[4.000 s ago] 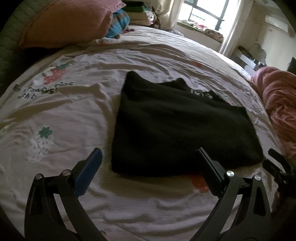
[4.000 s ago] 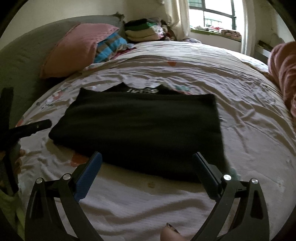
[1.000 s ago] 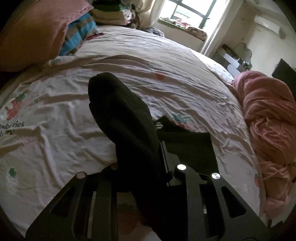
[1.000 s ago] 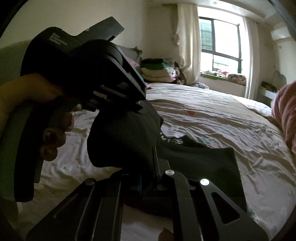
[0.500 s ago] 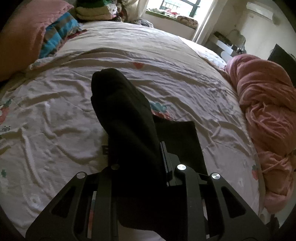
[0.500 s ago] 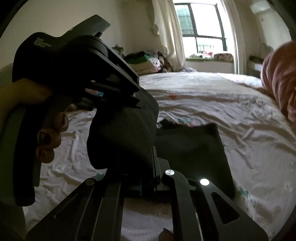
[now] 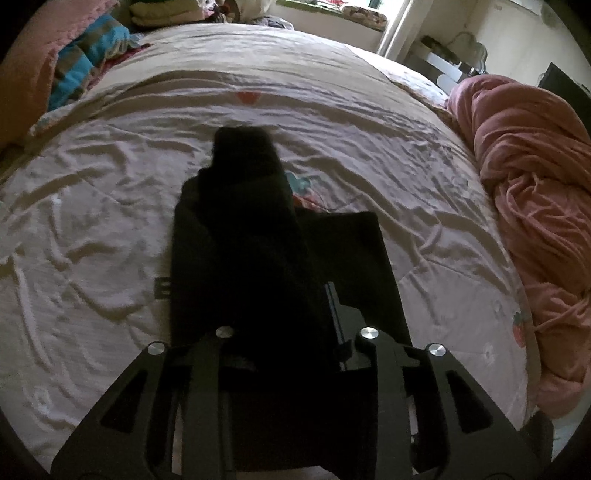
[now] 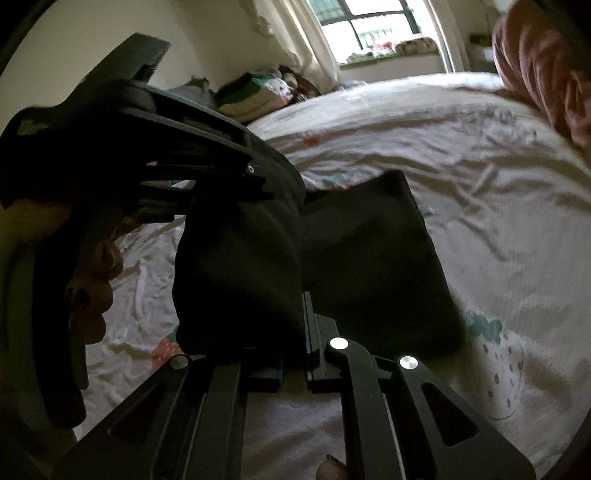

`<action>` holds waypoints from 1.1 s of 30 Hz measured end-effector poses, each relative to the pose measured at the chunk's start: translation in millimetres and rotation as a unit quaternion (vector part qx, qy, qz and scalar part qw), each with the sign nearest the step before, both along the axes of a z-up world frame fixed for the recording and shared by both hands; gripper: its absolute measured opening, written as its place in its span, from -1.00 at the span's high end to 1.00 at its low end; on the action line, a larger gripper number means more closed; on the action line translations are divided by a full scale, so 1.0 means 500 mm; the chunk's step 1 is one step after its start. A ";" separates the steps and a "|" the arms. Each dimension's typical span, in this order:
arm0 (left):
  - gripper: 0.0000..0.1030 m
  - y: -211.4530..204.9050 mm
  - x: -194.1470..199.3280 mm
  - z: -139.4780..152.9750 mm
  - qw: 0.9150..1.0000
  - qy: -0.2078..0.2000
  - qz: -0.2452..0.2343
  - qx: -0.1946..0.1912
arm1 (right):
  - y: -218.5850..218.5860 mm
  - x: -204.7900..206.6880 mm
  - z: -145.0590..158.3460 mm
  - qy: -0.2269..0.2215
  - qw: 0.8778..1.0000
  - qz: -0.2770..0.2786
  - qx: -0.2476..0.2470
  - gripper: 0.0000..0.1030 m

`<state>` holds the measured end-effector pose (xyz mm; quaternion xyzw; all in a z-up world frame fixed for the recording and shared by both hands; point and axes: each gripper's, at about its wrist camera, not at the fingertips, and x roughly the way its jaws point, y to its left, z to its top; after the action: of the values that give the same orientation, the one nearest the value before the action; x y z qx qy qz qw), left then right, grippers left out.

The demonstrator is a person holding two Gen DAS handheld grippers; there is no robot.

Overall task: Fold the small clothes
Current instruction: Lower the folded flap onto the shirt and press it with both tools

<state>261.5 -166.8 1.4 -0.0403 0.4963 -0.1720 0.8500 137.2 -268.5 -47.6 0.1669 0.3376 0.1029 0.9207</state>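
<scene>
— Where the crumpled bedsheet (image 7: 110, 206) spreads out, what is lying on it?

— Pale fabric printed with strawberries (image 8: 502, 365) covers the whole bed, heavily wrinkled. A black garment (image 7: 347, 258) lies partly flat on it near the middle, and a thick fold of that same garment rises up between both tools.

— How do the tools stand?

— The left gripper (image 7: 280, 325) has the raised fold between its jaws, which are opening; the cloth hides whether its pads press on it. The right gripper (image 8: 295, 325) is clamped tight on the fold's edge, jaws together on the cloth. In the right view, a hand (image 8: 92, 280) grasps the left tool's handle beside the fold.

— And the room?

— A heaped pink blanket (image 7: 532, 206) sits along the right side of the bed. At the far end are a pink pillow (image 7: 22, 74), a striped blue cushion (image 7: 85, 55) and a stack of folded clothes (image 8: 255, 96). A bright window (image 8: 369, 26) with a curtain (image 8: 299, 40) stands behind.
</scene>
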 end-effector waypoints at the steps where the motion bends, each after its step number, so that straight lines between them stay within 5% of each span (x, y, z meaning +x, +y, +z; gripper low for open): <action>1: 0.51 -0.003 0.003 -0.005 1.000 0.005 -0.001 -0.005 | -0.008 0.003 -0.006 0.007 1.000 -0.002 0.008 0.87; 9: 0.31 -0.020 0.010 -0.020 1.000 0.017 -0.008 -0.016 | -0.038 0.011 -0.031 0.046 0.998 -0.005 0.050 0.71; 14: -0.31 -0.009 0.008 -0.007 0.998 0.013 -0.014 -0.066 | -0.066 0.013 -0.048 0.079 0.993 -0.012 0.081 0.41; 22: -0.33 0.060 -0.009 0.028 0.997 -0.034 0.023 -0.061 | -0.113 0.002 -0.067 0.118 0.983 0.000 0.139 0.22; 25: -0.33 0.094 -0.025 0.006 0.998 -0.042 0.039 -0.031 | -0.126 0.005 -0.049 0.112 0.982 0.013 0.154 -0.13; 33: -0.33 0.125 -0.057 -0.064 0.999 -0.024 0.035 0.006 | -0.169 0.115 -0.019 0.126 0.977 0.020 0.169 -0.27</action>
<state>233.0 -104.2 -30.8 -0.0489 0.4750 -0.1400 0.8674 194.9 -353.0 -57.1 0.3254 0.4318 0.1548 0.8269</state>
